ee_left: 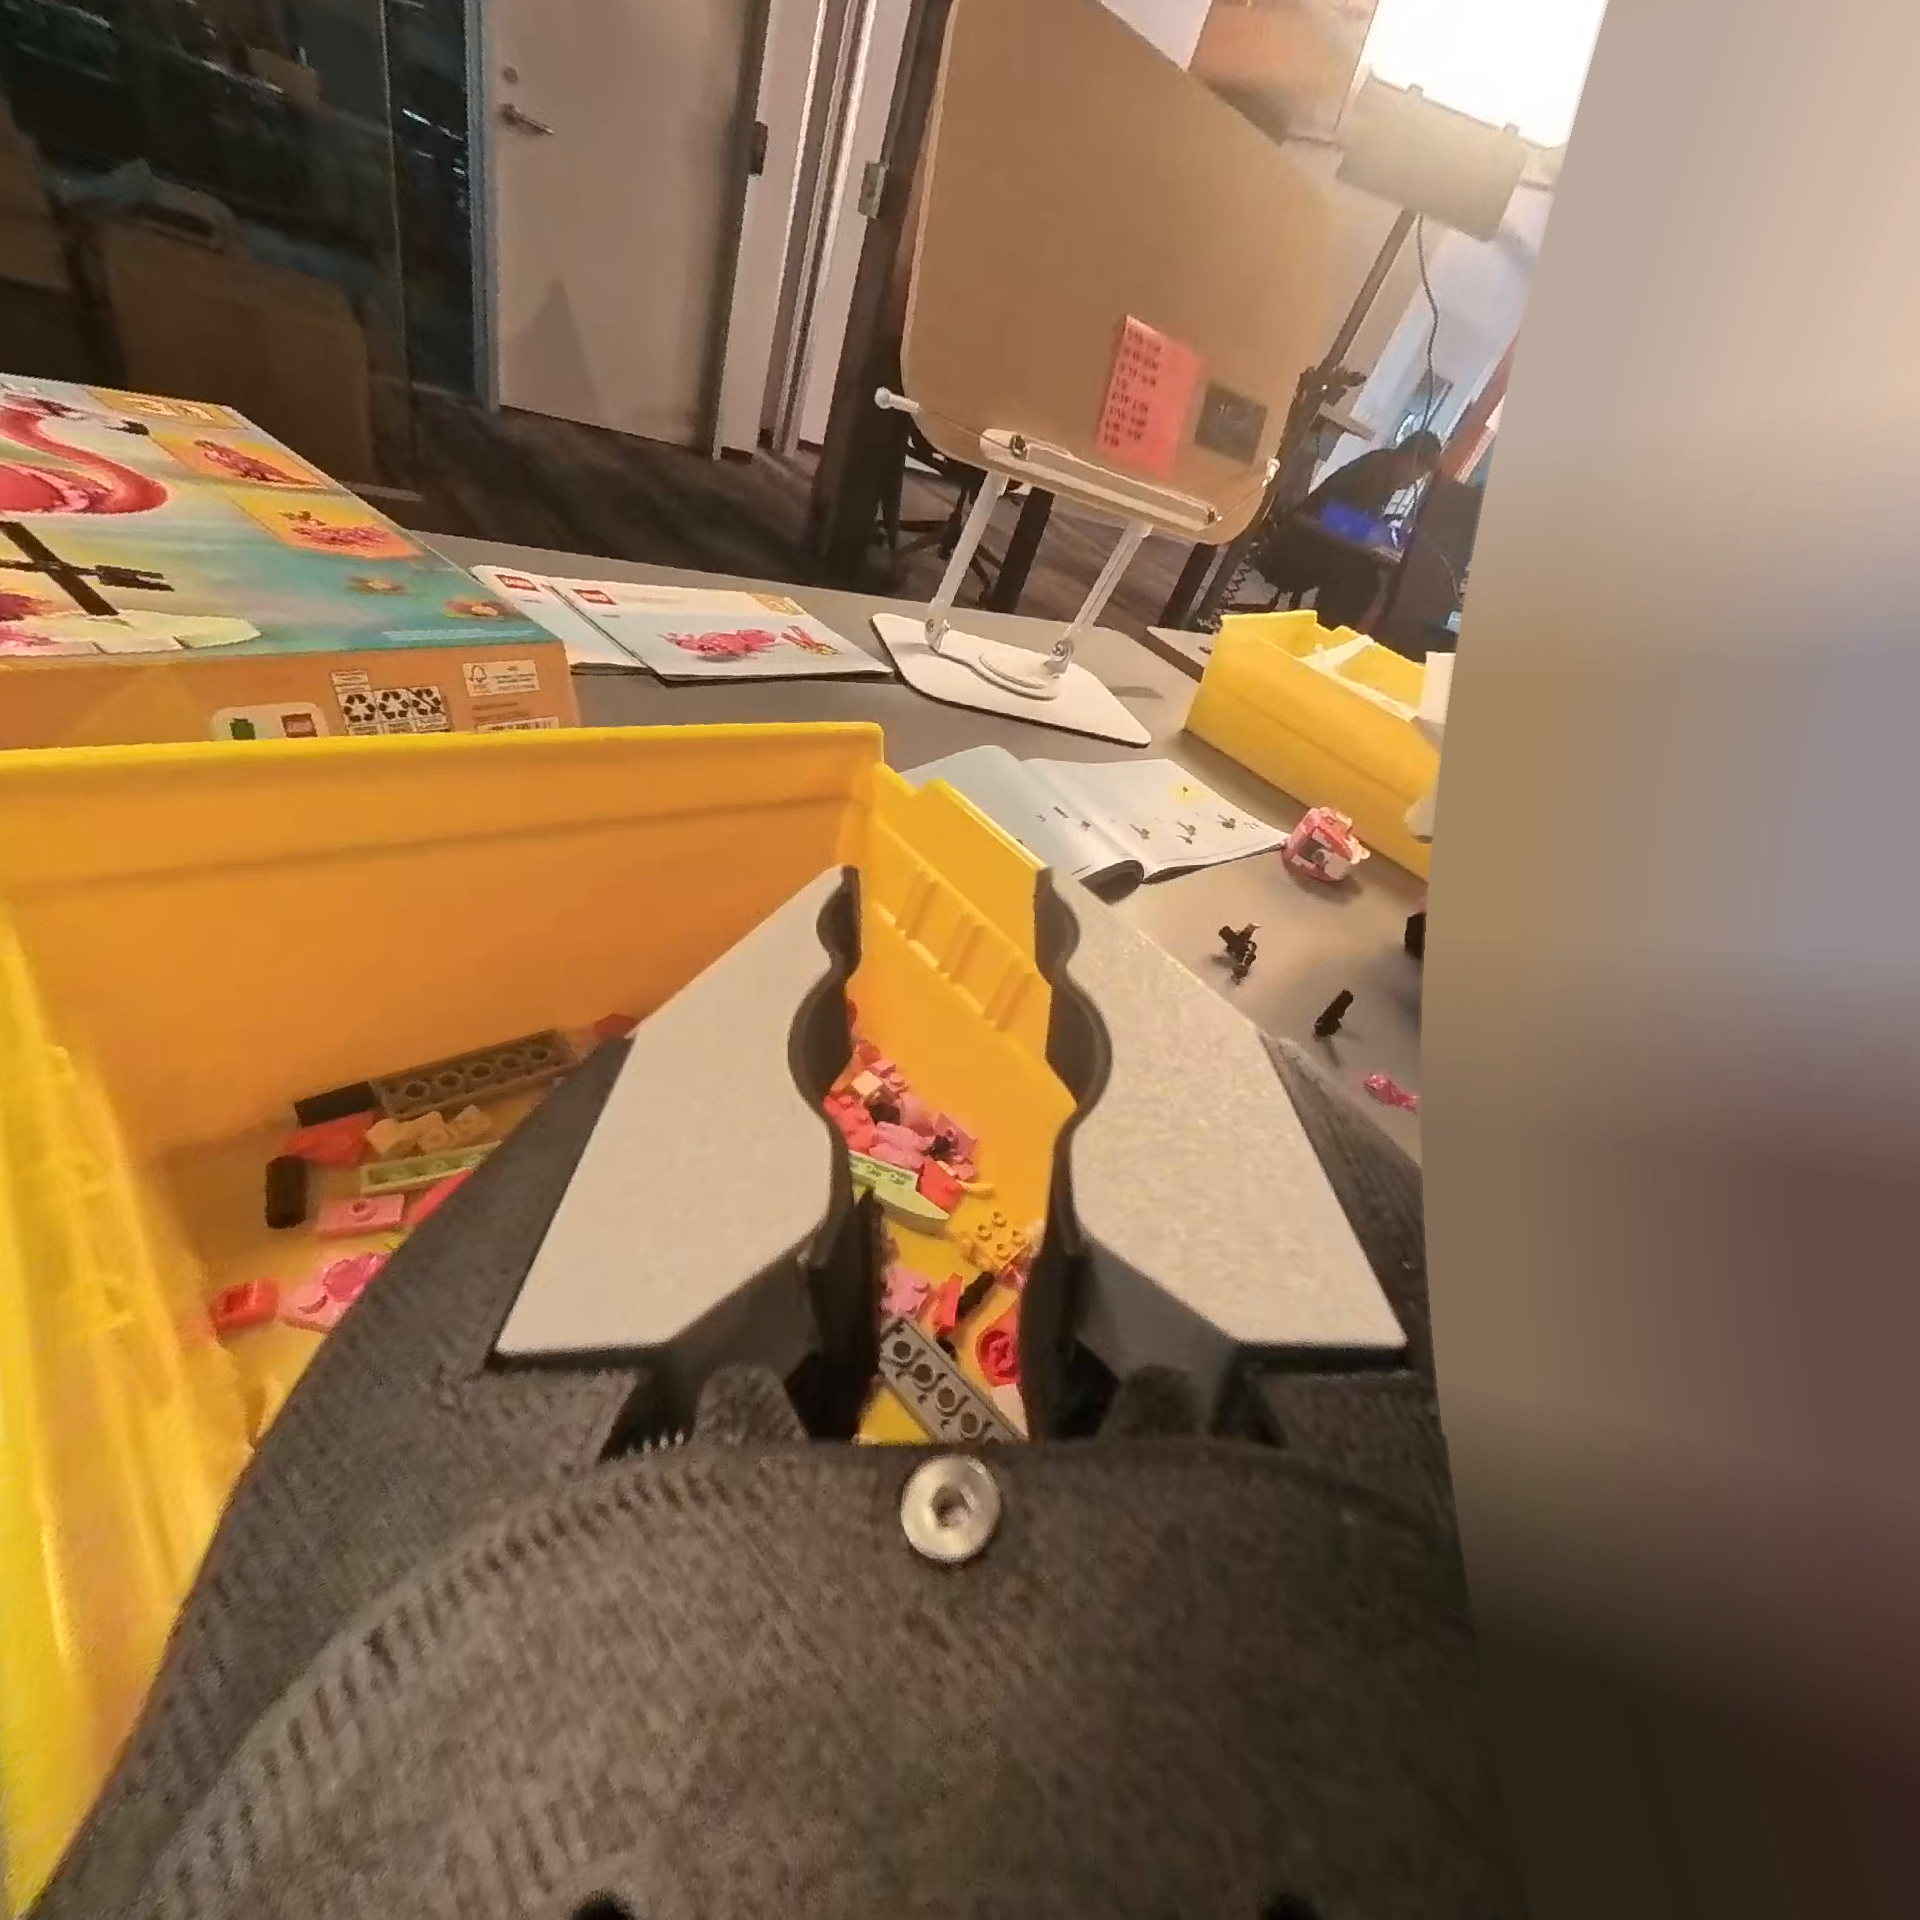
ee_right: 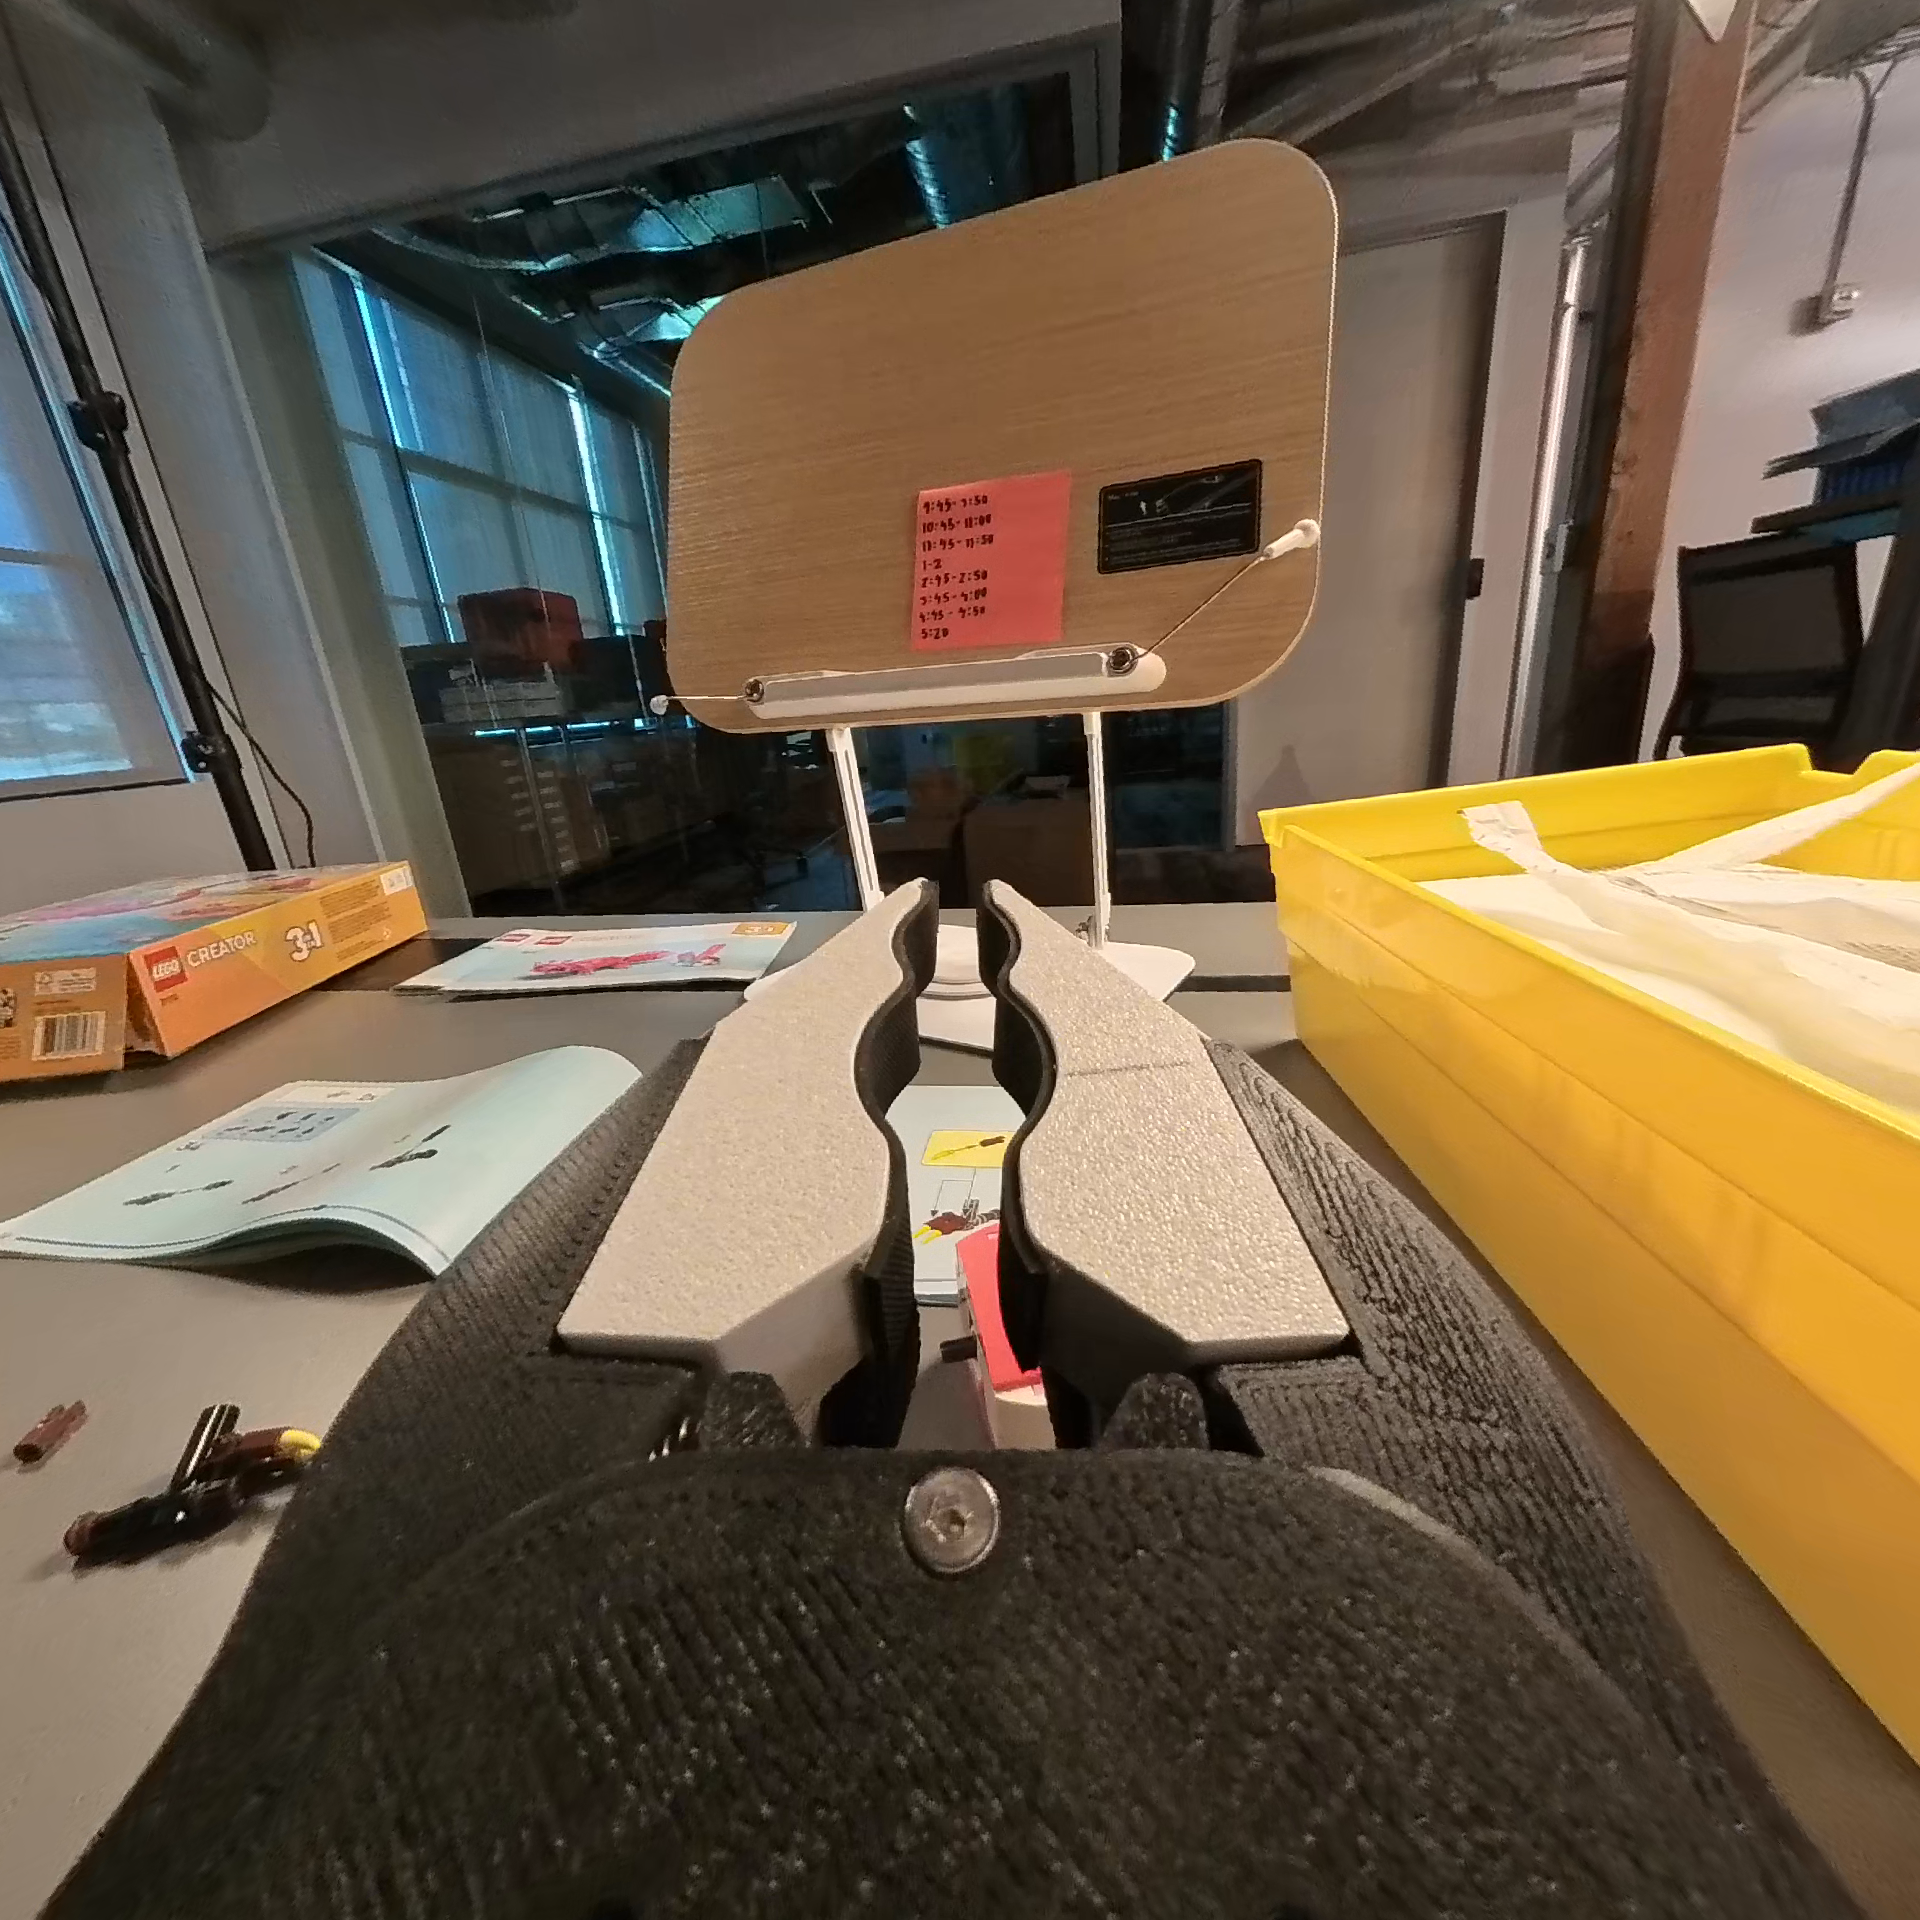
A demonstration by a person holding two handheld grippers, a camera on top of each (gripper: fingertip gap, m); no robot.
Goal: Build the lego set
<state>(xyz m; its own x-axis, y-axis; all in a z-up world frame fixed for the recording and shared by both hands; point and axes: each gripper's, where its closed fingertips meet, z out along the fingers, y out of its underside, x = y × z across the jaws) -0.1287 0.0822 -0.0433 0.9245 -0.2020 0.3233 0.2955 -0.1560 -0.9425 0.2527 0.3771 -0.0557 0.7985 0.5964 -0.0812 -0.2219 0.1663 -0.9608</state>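
**Grey table, yellow bins, two grippers**

A grey table is seen in an office; the side wall of a yellow bin of bricks at its left edge is clenched by the left gripper; the right gripper, near another yellow bin, is held nearly closed with nothing at its tips; a pink-and-white piece is seen low between its fingers, contact unclear.
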